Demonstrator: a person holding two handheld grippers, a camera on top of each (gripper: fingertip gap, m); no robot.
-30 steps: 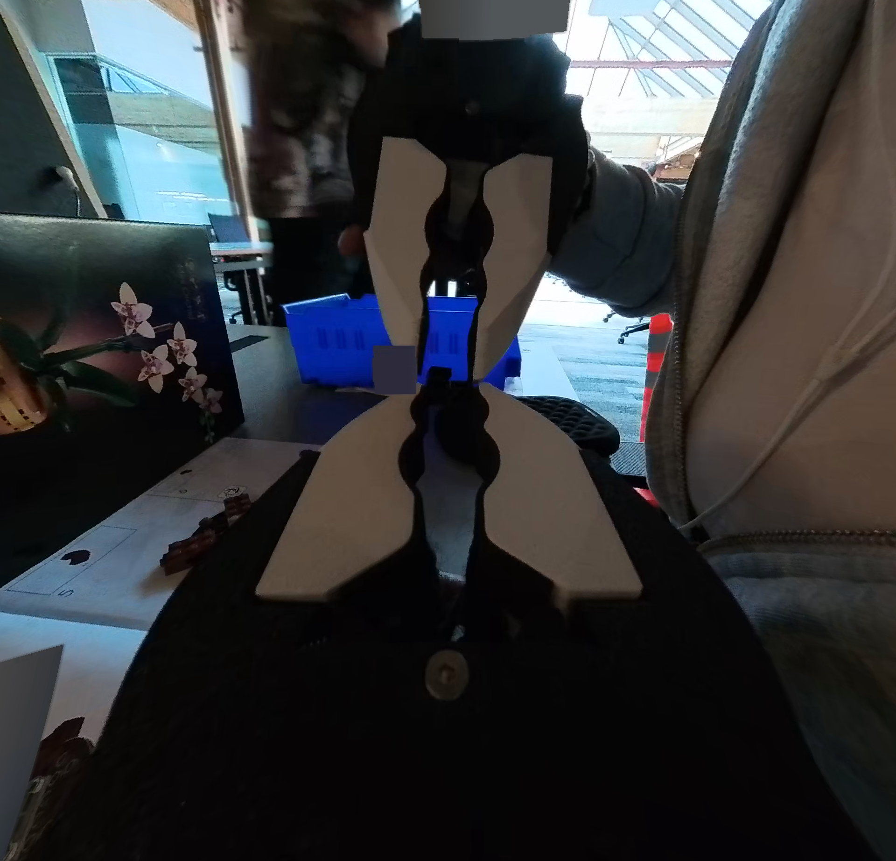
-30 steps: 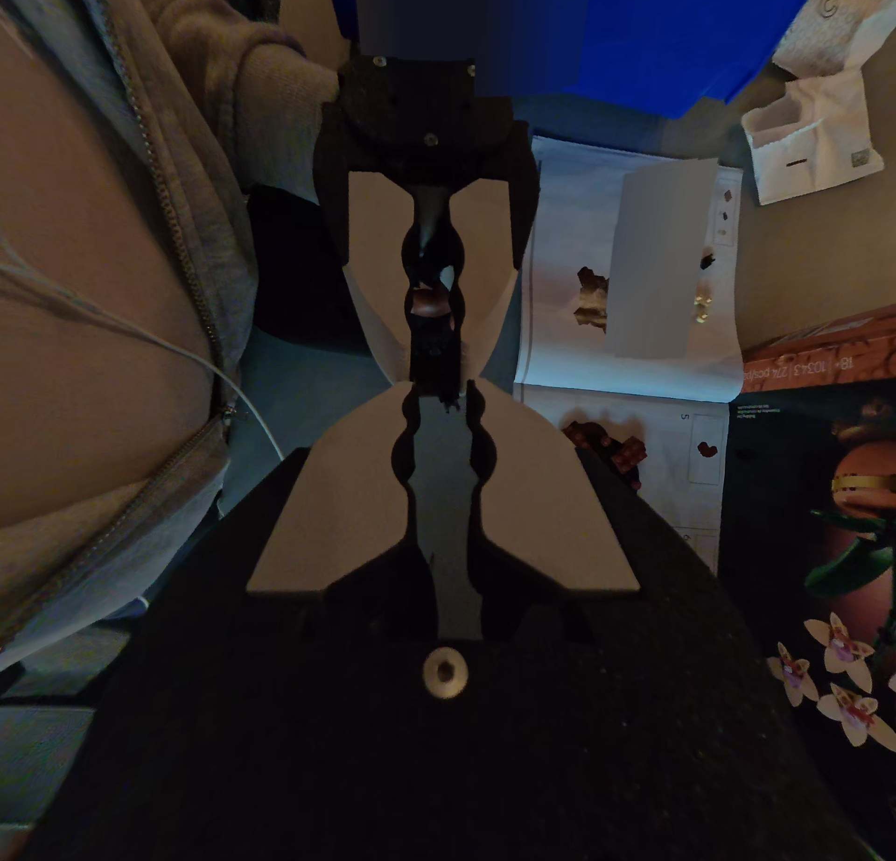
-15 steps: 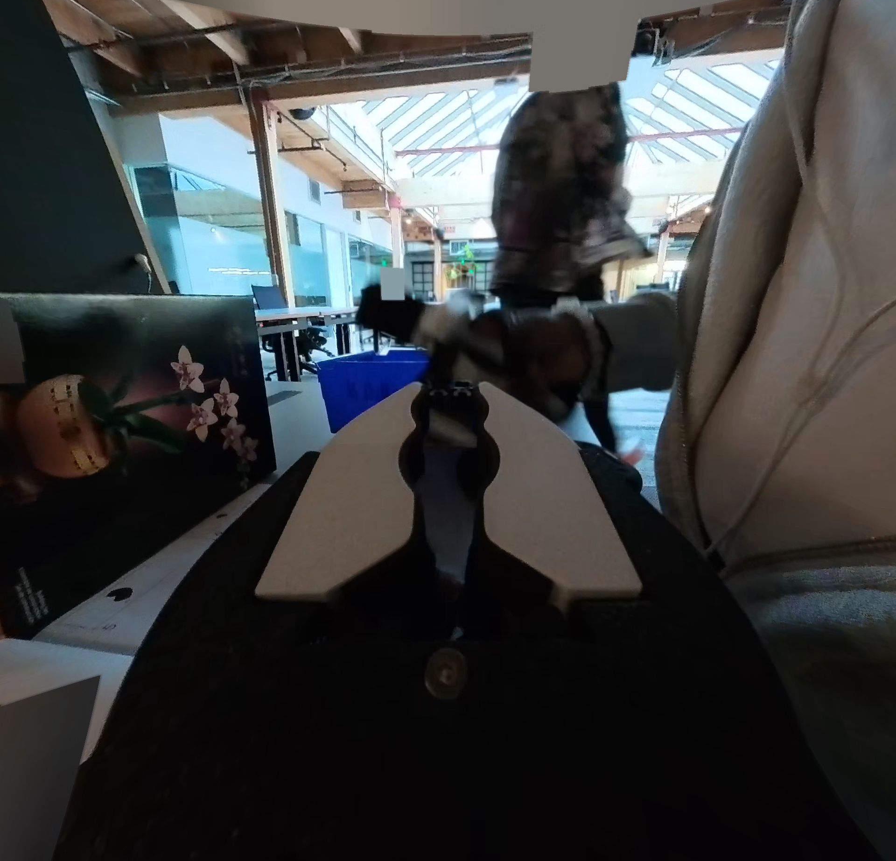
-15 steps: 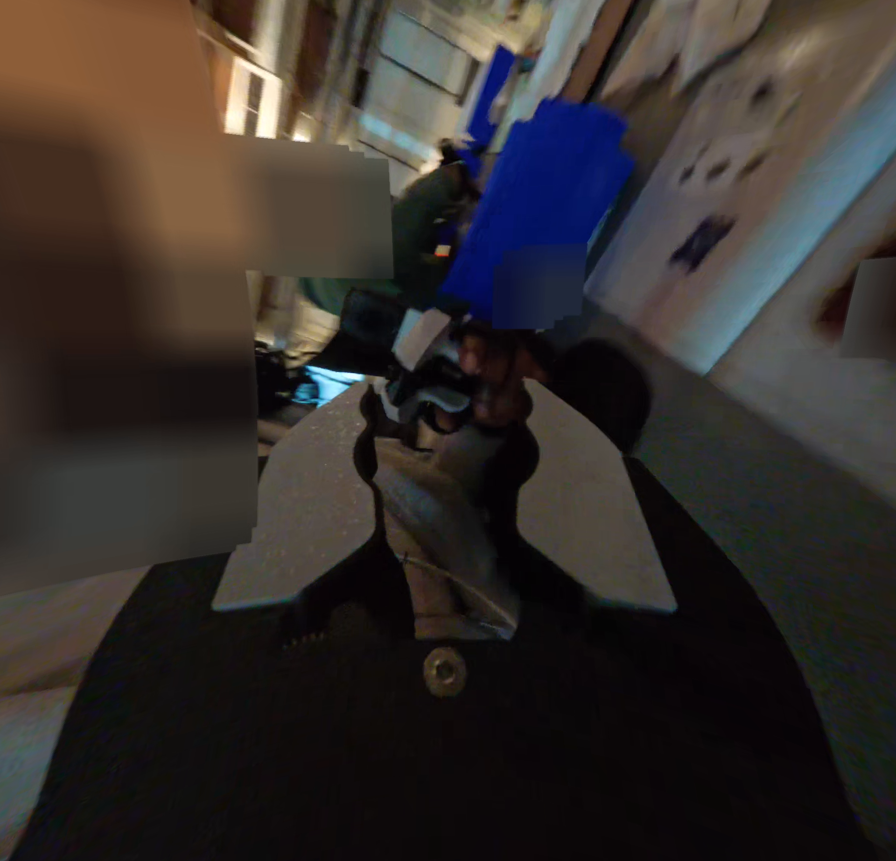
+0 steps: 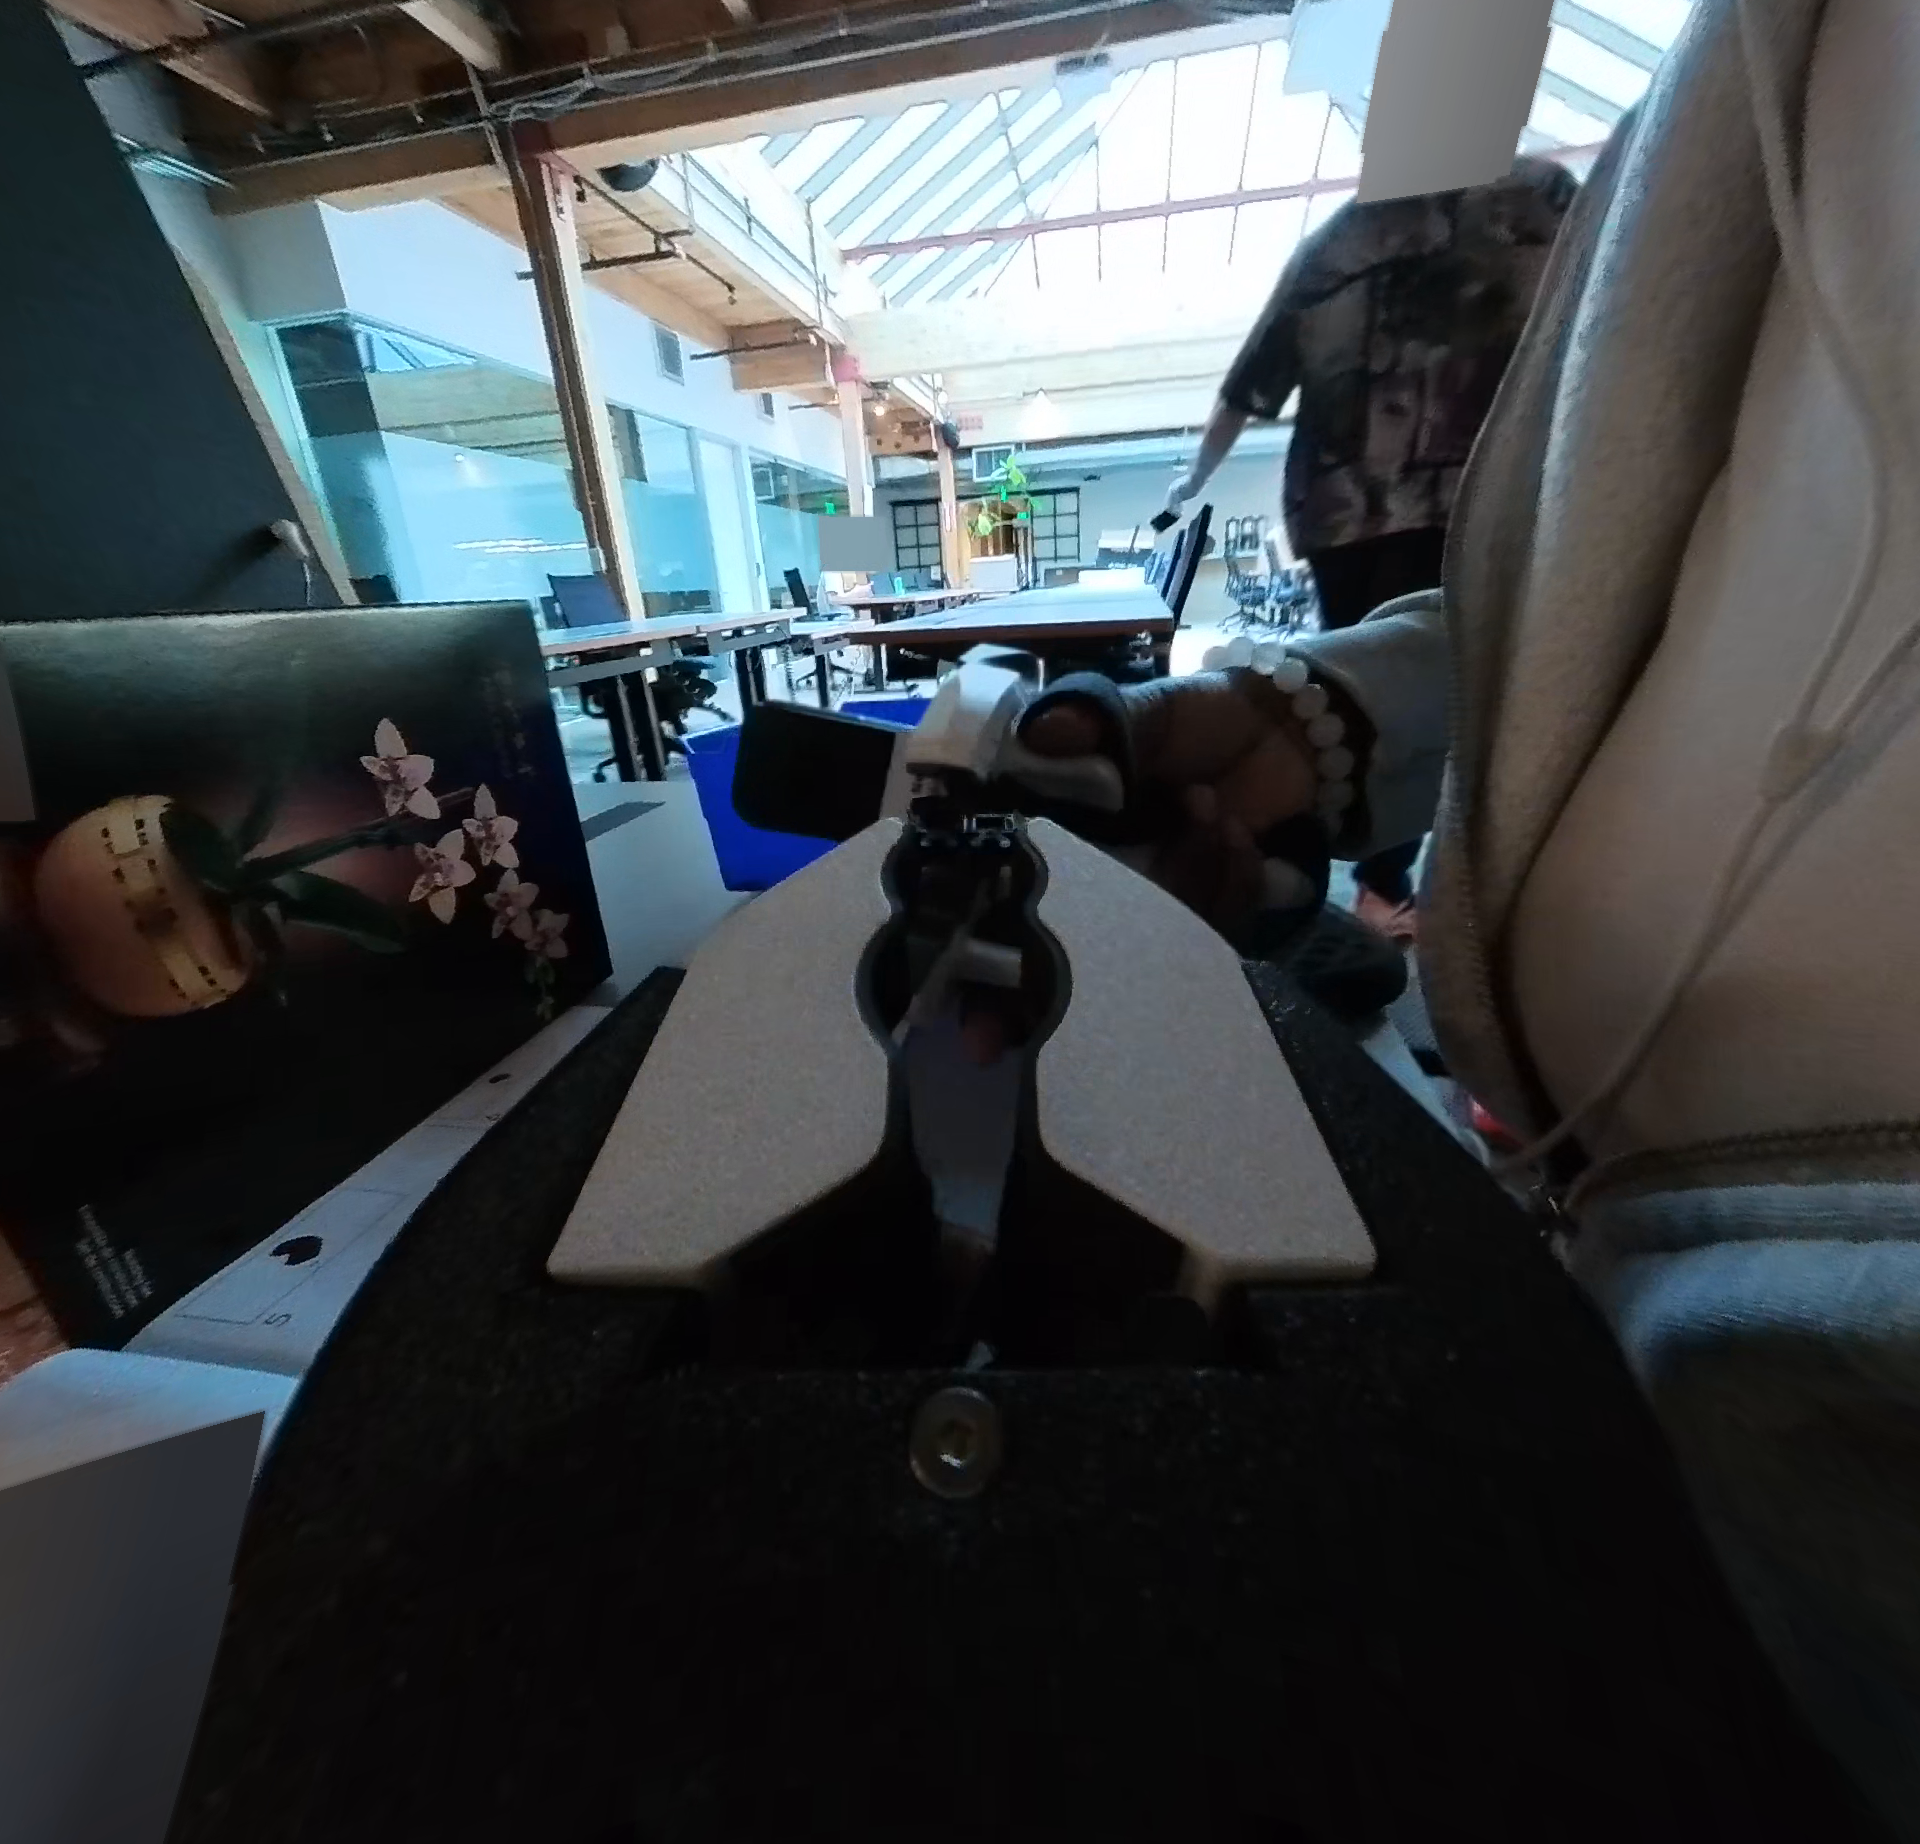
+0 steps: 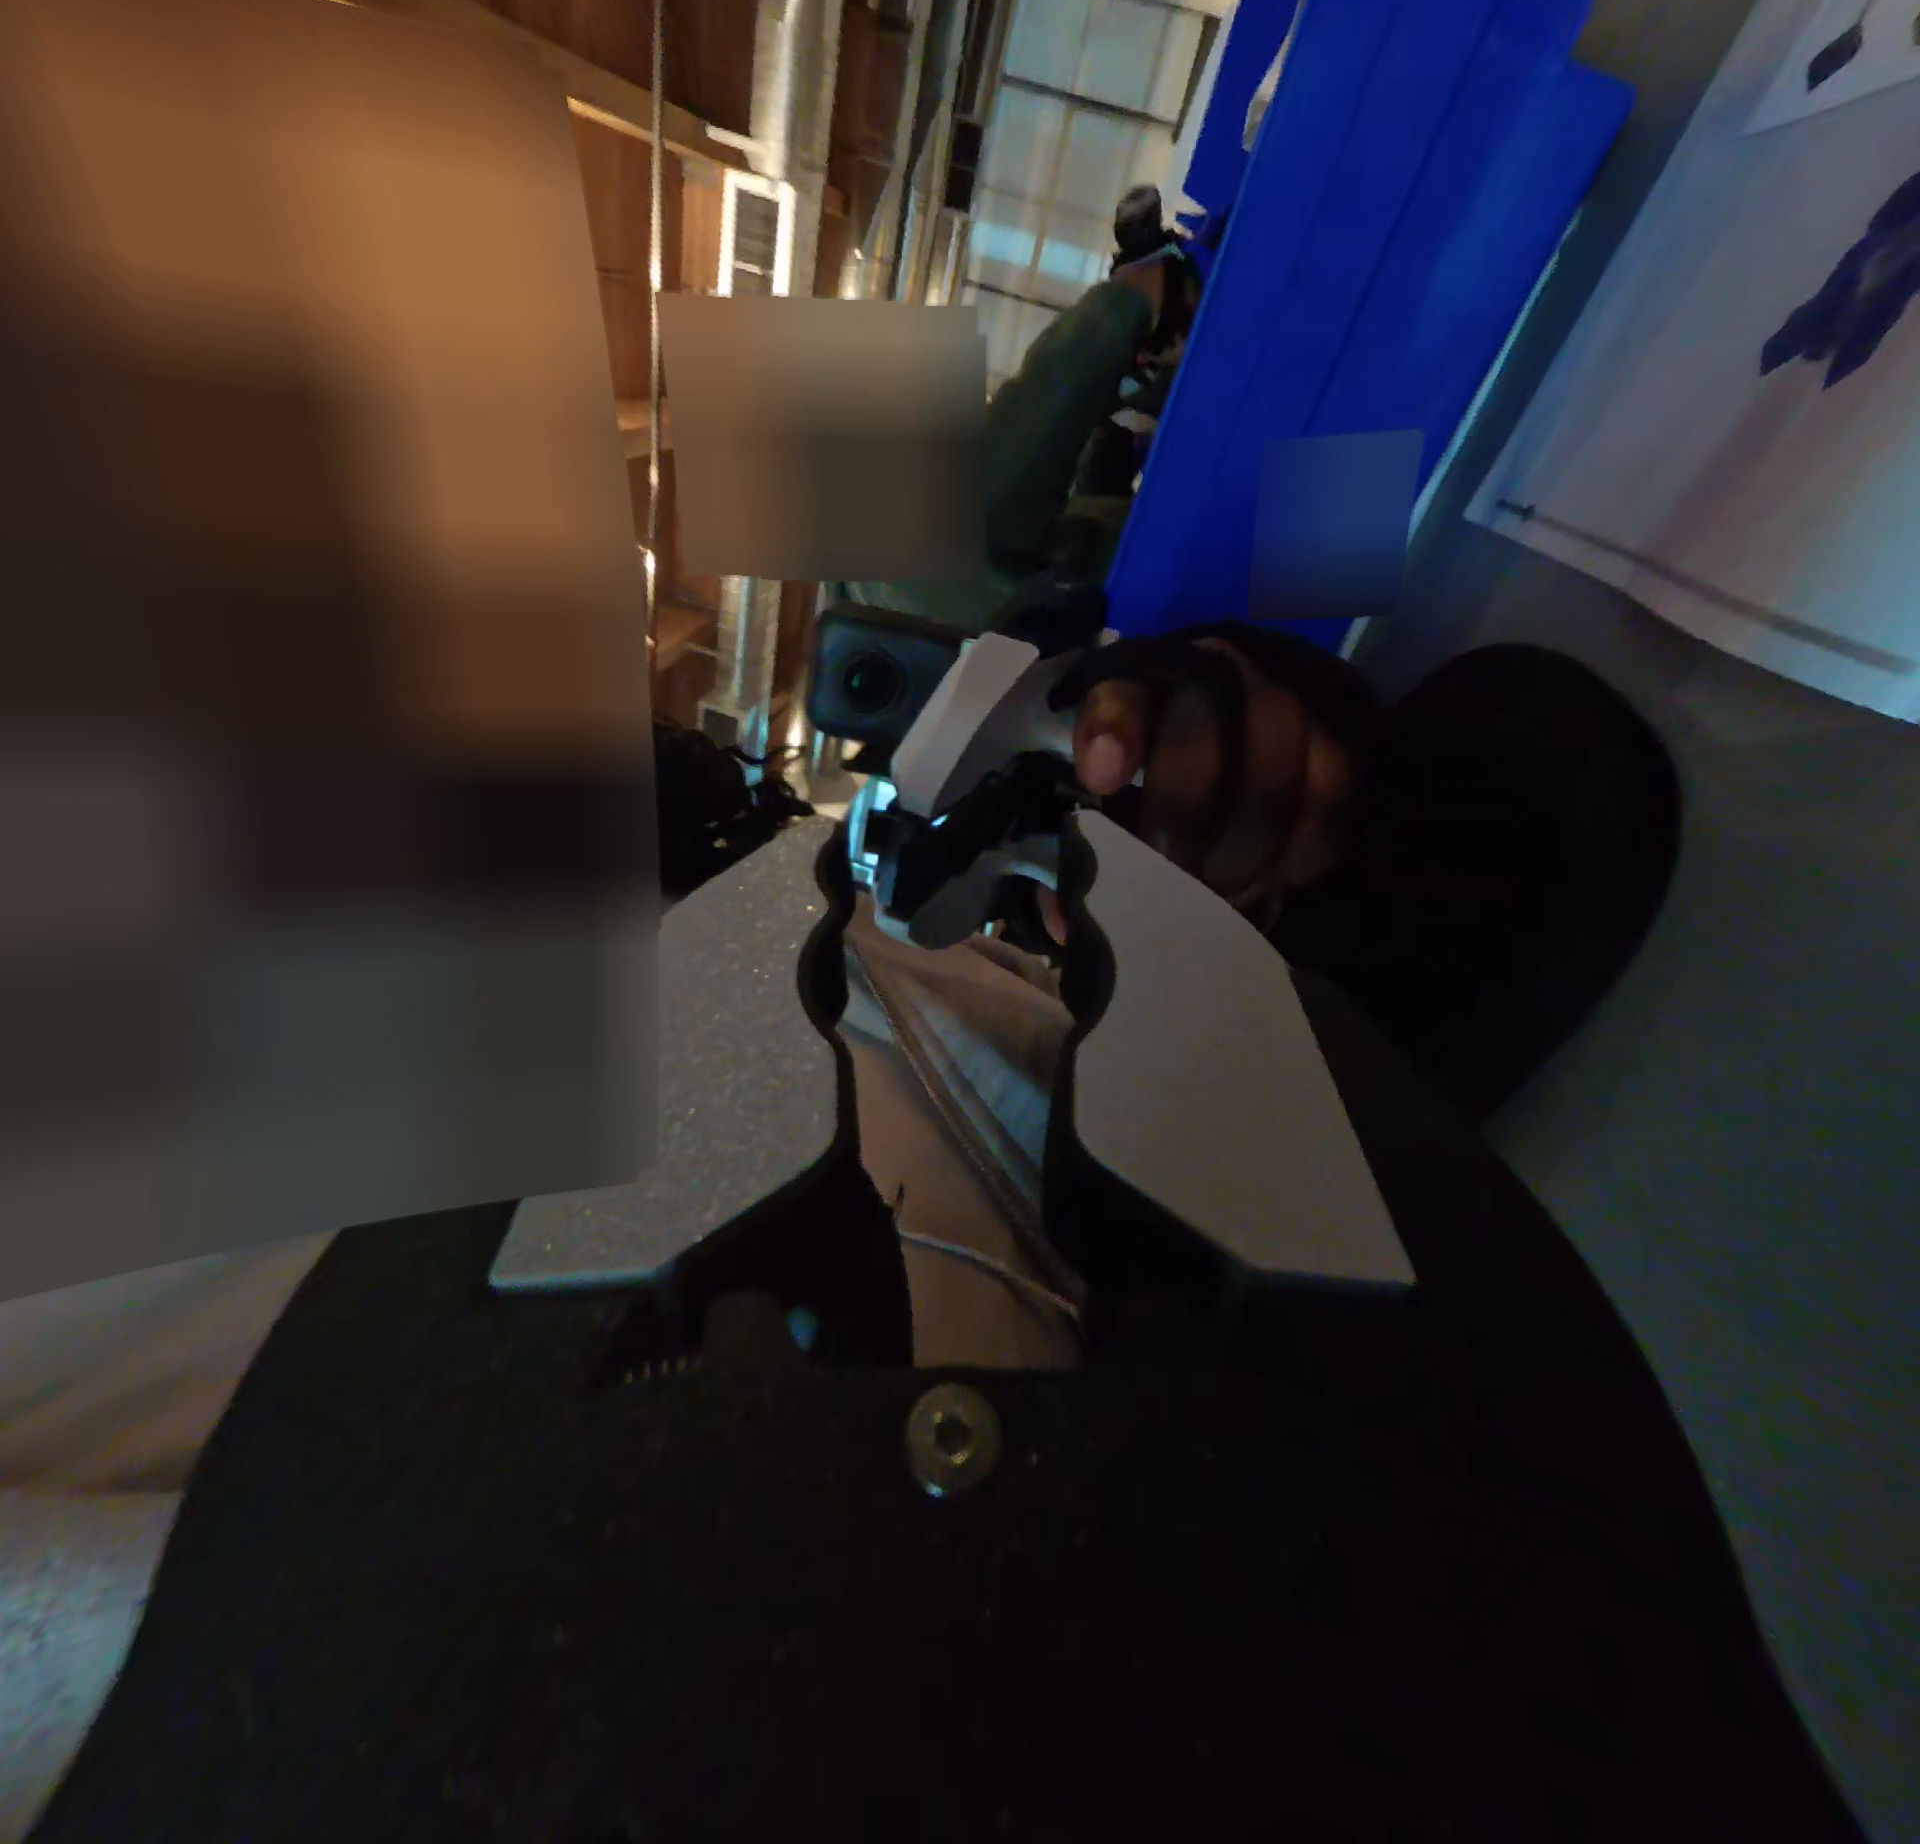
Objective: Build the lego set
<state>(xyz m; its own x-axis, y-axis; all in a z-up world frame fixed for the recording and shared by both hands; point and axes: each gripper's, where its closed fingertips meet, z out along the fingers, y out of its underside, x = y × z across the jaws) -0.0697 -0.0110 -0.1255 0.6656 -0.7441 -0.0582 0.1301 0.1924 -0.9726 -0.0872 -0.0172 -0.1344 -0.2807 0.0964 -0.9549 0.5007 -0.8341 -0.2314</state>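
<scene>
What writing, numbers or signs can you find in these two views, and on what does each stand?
I do not quote writing; here is where it stands.
Dark flower-picture box: small pale print, lower left and upper right.
White sheet beside it: one small printed mark.
Right wrist view: nothing readable.

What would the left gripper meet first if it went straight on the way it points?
Probably the grey-white handle of the other tool, held in the person's hand, right beyond the small dark piece pinched at the tips of the left gripper. Depth there is unclear.
</scene>
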